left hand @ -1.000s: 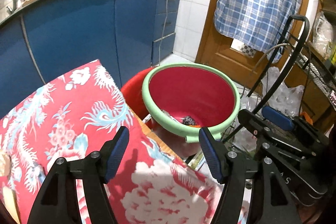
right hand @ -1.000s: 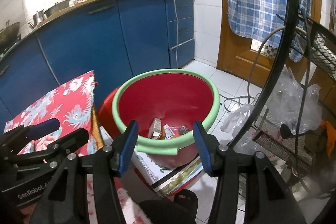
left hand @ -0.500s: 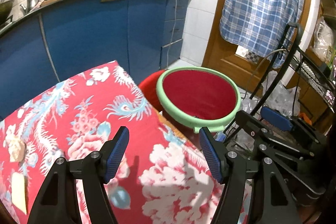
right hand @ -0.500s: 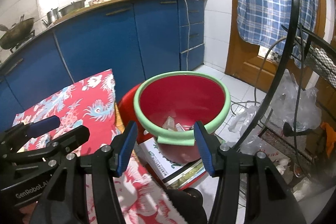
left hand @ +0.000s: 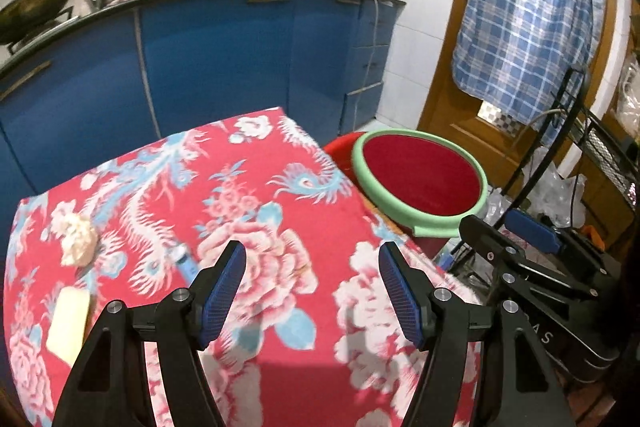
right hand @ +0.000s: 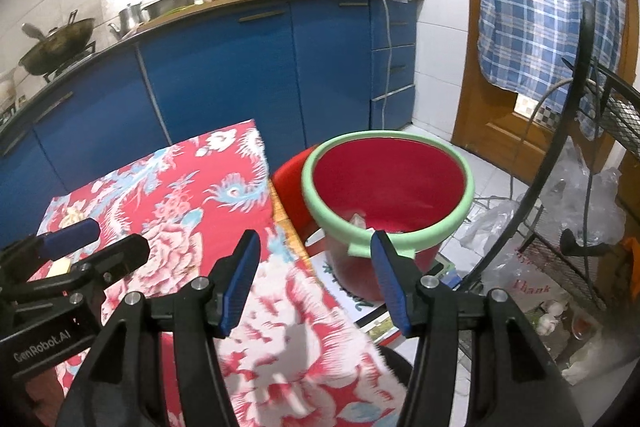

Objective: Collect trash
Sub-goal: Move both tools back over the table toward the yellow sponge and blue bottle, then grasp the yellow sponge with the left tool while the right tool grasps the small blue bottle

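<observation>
A red bin (left hand: 430,228) with a green rim stands on the floor off the table's right corner; in the right wrist view the bin (right hand: 404,241) holds some scraps (right hand: 358,221). On the red floral cloth (left hand: 280,211) lie a crumpled paper ball (left hand: 78,241), a pale yellow piece (left hand: 68,325) and a small blue-and-white item (left hand: 182,259), all at the left. My left gripper (left hand: 312,255) hangs open above the cloth with nothing between its fingers. My right gripper (right hand: 312,247) is open and empty over the table's right edge, just short of the bin.
Blue kitchen cabinets (left hand: 200,59) run behind the table, with pots and appliances on top. A wire rack (right hand: 580,131) and plastic bags (right hand: 580,195) crowd the floor at the right. Flat cardboard (right hand: 352,291) lies under the bin. A checked cloth (left hand: 532,7) hangs on the wooden door.
Both grippers have drawn back from the bin over the table. The bin now looks smaller and farther right, and the paper ball and yellow piece have come into the left wrist view.
</observation>
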